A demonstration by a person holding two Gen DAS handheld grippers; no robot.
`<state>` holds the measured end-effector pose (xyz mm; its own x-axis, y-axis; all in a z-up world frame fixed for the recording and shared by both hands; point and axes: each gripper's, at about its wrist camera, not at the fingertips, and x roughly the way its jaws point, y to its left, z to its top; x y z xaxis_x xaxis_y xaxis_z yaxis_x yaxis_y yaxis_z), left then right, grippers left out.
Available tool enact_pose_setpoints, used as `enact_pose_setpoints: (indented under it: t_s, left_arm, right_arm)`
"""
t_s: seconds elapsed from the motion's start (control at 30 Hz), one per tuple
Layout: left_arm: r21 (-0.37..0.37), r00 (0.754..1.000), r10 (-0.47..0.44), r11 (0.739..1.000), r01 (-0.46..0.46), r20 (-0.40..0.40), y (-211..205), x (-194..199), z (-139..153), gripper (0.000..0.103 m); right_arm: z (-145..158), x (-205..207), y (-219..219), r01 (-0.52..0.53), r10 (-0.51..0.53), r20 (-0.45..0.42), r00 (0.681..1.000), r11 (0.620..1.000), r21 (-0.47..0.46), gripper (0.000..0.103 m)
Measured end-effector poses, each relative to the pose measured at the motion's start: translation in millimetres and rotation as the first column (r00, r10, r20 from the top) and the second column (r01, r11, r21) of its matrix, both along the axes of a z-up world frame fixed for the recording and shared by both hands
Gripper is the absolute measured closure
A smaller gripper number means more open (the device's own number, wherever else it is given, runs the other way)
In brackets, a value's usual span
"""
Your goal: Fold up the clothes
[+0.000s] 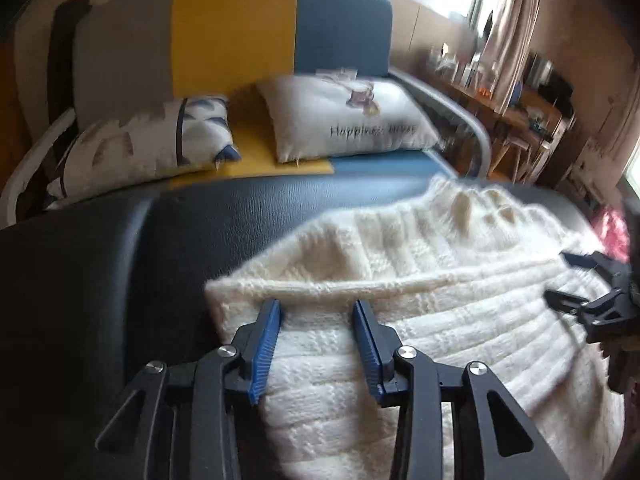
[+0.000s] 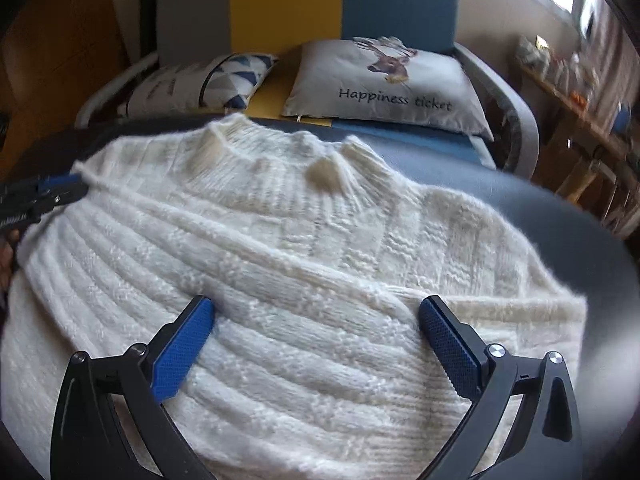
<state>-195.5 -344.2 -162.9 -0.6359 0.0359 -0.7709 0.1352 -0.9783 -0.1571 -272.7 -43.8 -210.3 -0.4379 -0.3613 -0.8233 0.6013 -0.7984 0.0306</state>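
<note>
While your left tool and right tool hover wide and empty, the white knit sweater lies only partly folded.

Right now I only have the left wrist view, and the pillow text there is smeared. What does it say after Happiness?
Observer: In the right wrist view the pillow reads "Happiness ticket", under a deer-head print.
Operator: And the sweater's right edge, I can't see it.
Observer: There the white sweater shows a folded-in sleeve edge at the right, lying on the dark cushion.
Operator: Is the right gripper holding anything?
Observer: No. The right gripper stands wide open over the sweater's chest, with knit between the blue pads but not pinched.
</note>
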Motion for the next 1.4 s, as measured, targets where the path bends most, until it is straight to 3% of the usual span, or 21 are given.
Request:
enact_pose_setpoints:
  t_s: [0.2,0.3,0.33,0.43,0.57,0.67,0.73,0.8,1.0,1.07,1.13,1.23,1.3,1.37,1.4]
  left_arm:
    - [0.004,0.995,-0.038,0.999,0.039,-0.091,11,10,27,0.064]
    - [-0.005,0.999,-0.016,1.0,0.017,0.043,8,-13,5,0.064]
    - [0.0,0.998,-0.006,1.0,0.006,0.056,6,-14,0,0.064]
    - [0.0,1.0,0.028,1.0,-0.028,0.011,4,-4,6,0.064]
    - [-0.034,0.992,0.106,0.994,-0.108,-0.063,6,21,28,0.062]
    - [-0.011,0.987,0.119,0.993,-0.121,-0.11,15,41,33,0.061]
    - [0.002,0.993,0.11,0.994,-0.11,-0.051,25,45,21,0.061]
    - [-0.032,0.993,0.118,0.992,-0.118,-0.005,31,45,4,0.061]
    - [-0.06,0.987,0.159,0.985,-0.161,-0.024,33,60,11,0.06]
    - [-0.066,0.991,0.119,0.99,-0.123,-0.063,43,79,21,0.06]
    - [-0.074,0.995,0.089,0.993,-0.093,-0.045,54,94,16,0.06]
    - [-0.074,0.997,0.076,0.995,-0.073,0.033,68,110,-3,0.06]
    - [-0.08,0.996,0.086,0.993,-0.084,0.017,70,118,-7,0.059]
    - [-0.04,0.994,0.104,0.994,-0.103,0.022,66,120,-2,0.059]
    - [-0.01,0.994,0.11,0.994,-0.11,0.013,65,122,3,0.059]
  right_arm:
    - [17,8,-8,-0.053,0.053,-0.028,0.998,0.999,-0.011,0.0]
    - [11,4,-19,-0.072,0.075,-0.03,0.997,0.994,0.079,0.0]
    - [4,-1,-19,-0.056,0.058,-0.015,0.998,0.993,0.101,0.0]
    - [2,-10,-6,-0.026,0.025,0.03,0.999,1.0,0.018,0.0]
    - [17,4,0,-0.034,0.034,-0.009,0.999,0.999,0.009,0.0]
    - [27,24,16,-0.012,0.012,-0.028,1.0,1.0,0.007,0.0]
    - [20,29,29,0.028,-0.028,0.004,1.0,1.0,0.014,0.0]
    - [11,34,42,0.065,-0.066,0.033,0.997,0.998,0.024,0.0]
    - [10,36,58,0.068,-0.068,0.029,0.997,0.998,-0.005,0.0]
    - [22,47,70,0.074,-0.072,0.029,0.997,0.996,-0.055,0.0]
    - [33,58,82,0.08,-0.077,0.032,0.996,0.991,-0.104,0.0]
    - [27,72,111,0.144,-0.13,0.094,0.987,0.978,-0.151,0.0]
    - [16,78,137,0.222,-0.197,0.159,0.967,0.961,-0.162,0.0]
    - [4,84,161,0.308,-0.273,0.212,0.939,0.938,-0.157,0.0]
    - [4,89,173,0.319,-0.273,0.226,0.935,0.926,-0.202,0.0]
